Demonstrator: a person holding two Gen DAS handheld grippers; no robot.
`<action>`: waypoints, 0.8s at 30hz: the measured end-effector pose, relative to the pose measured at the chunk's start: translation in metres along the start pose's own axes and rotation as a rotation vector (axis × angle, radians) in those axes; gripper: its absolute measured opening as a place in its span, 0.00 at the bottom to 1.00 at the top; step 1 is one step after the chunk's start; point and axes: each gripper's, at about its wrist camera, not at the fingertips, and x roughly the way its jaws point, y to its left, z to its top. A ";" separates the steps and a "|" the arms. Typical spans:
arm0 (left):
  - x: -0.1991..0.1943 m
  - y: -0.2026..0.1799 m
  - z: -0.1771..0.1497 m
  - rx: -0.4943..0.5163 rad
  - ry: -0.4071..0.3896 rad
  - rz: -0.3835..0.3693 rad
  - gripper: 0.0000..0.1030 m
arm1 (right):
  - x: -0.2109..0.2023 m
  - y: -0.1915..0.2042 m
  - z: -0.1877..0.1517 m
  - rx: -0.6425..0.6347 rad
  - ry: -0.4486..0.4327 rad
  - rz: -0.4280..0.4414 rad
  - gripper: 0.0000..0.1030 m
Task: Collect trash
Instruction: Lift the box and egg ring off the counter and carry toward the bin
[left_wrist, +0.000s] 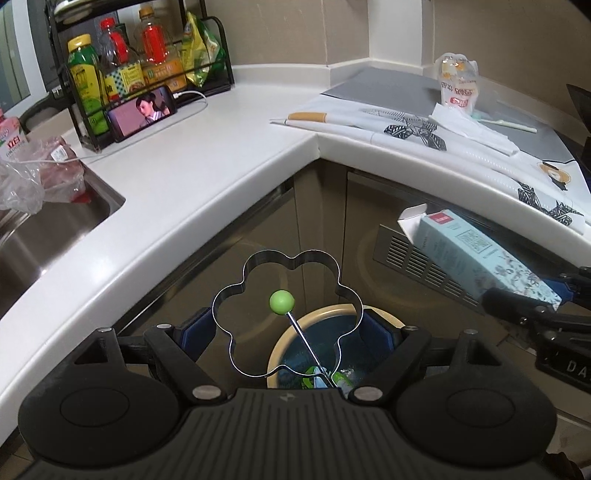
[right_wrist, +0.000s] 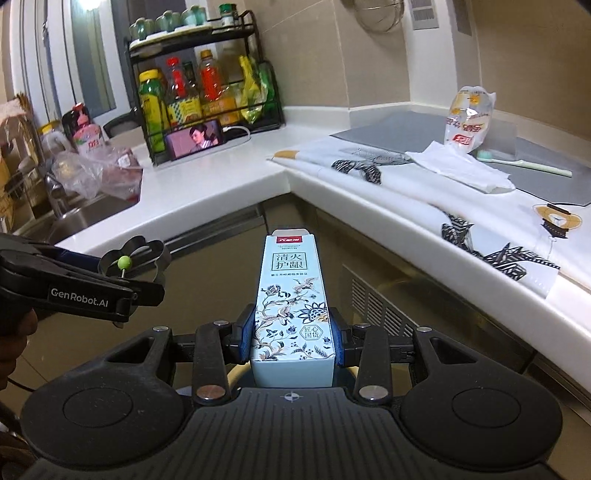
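**A:** Your right gripper (right_wrist: 293, 341) is pinching the pale blue carton (right_wrist: 293, 302) near its base, pads pressing on both long sides, open flap pointing away from you. It's hanging in front of the counter (right_wrist: 229, 184) corner, above floor level.

**B:** And the left?

**A:** Your left gripper (left_wrist: 288, 332) is clamping the flower-shaped metal ring (left_wrist: 286, 314) across its width, jaws spread wide to fit it. The bin (left_wrist: 317, 347) is sitting right below it, with wrappers already inside.

**B:** How is the carton likely handling?

**A:** I'm judging it light, probably empty, with thin card walls that crush easily, so you're best squeezing gently, low on the box where it's stiffest. The ring looks rigid and slick; its green-knobbed handle (left_wrist: 282, 301) is sticking up.
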 end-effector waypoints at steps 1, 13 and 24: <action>0.000 0.001 0.000 -0.002 0.003 -0.001 0.85 | 0.001 0.002 0.000 -0.007 0.004 0.001 0.40; 0.008 0.002 -0.004 -0.013 0.035 -0.021 0.85 | 0.010 0.008 -0.002 -0.028 0.044 -0.008 0.40; 0.020 0.004 -0.006 -0.033 0.071 -0.021 0.85 | 0.019 0.005 -0.006 -0.014 0.078 -0.007 0.40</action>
